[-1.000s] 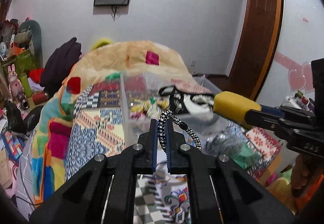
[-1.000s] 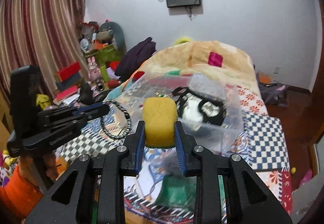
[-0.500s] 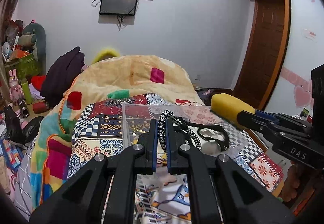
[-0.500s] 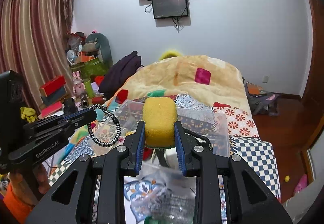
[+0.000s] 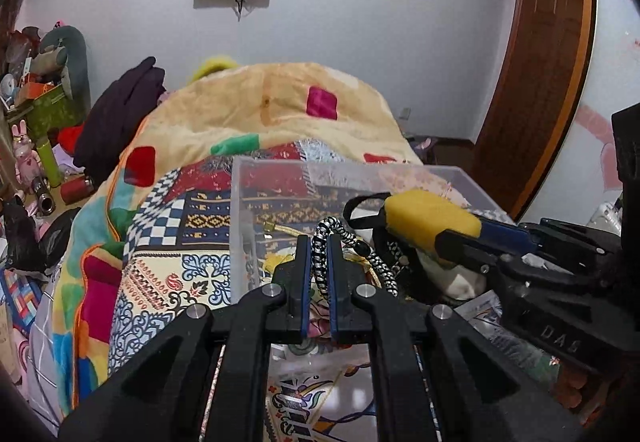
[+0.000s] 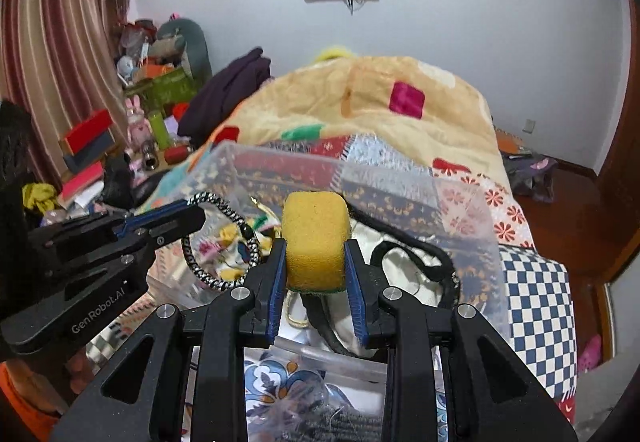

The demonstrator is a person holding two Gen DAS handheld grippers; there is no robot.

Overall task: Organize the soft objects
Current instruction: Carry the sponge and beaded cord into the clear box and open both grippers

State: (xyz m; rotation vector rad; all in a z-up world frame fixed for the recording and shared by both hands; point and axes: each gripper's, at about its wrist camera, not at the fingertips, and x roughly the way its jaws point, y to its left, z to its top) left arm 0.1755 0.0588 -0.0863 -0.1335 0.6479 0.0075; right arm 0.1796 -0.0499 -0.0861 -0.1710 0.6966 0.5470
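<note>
My left gripper (image 5: 319, 242) is shut on a black-and-white braided cord loop (image 5: 320, 254), held over the near edge of a clear plastic bin (image 5: 240, 226). The cord loop (image 6: 218, 242) and left gripper (image 6: 192, 214) also show in the right wrist view. My right gripper (image 6: 315, 248) is shut on a yellow sponge (image 6: 314, 242), held above the clear bin (image 6: 460, 210); the sponge (image 5: 428, 218) also shows in the left wrist view. Inside the bin lie a cream cloth with black straps (image 6: 400, 262) and small colourful items (image 6: 228, 238).
The bin sits on a bed with a patchwork quilt (image 5: 192, 234) and a cream blanket (image 5: 280, 98). A dark garment (image 5: 116, 118) lies at the bed's left. Cluttered shelves and toys (image 6: 140, 90) stand left. A wooden door (image 5: 536, 82) is right.
Both grippers have tilted down and moved closer to the bin, still holding the cord and the sponge. The bin's contents fill more of the view.
</note>
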